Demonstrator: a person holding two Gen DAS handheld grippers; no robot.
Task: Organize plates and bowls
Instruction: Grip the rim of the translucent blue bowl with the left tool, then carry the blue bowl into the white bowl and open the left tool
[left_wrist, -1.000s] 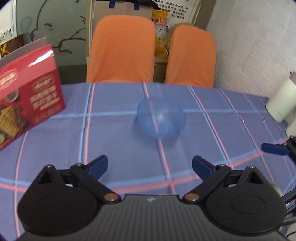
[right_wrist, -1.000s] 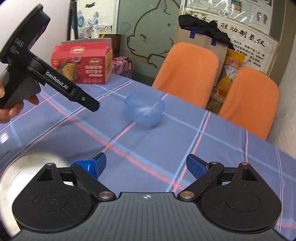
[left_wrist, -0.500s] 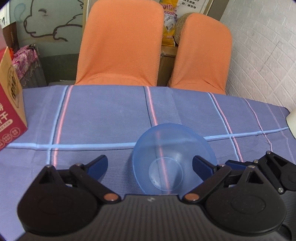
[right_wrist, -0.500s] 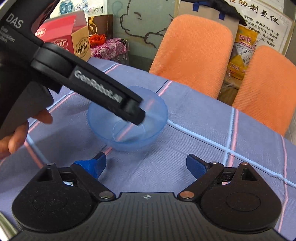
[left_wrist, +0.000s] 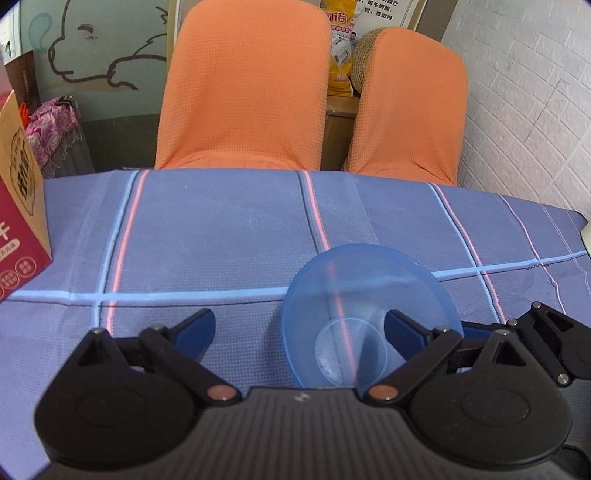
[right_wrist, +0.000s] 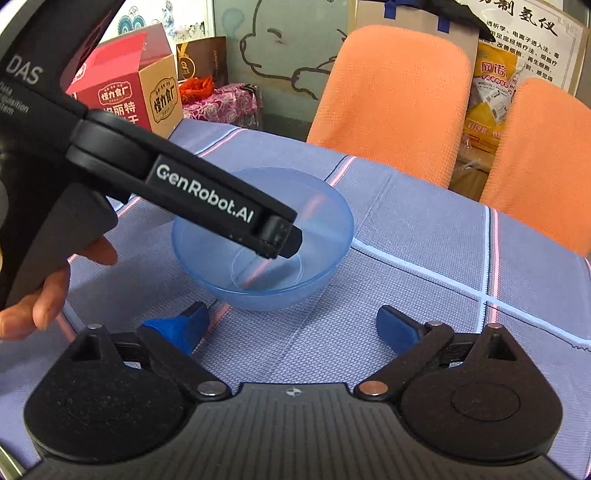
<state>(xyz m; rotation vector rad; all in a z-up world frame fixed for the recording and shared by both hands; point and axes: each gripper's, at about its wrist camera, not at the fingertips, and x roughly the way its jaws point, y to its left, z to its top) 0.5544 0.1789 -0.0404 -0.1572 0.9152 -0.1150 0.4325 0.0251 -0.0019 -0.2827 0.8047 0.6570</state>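
A translucent blue bowl stands upright on the blue checked tablecloth. My left gripper is open and low over it. Its right fingertip is inside the bowl, and its left fingertip is outside, over the cloth. In the right wrist view the left gripper's finger reaches down into the bowl from the left. My right gripper is open just short of the bowl's near side, with nothing between its fingers. It also shows at the right edge of the left wrist view as the right gripper.
A red food box stands at the table's left, also seen as the box. Two orange chairs are behind the far table edge. A hand holds the left gripper's handle.
Both grippers have moved forward and closed in on the bowl. The left gripper has come down so its right finger is inside the bowl. Both stay open.
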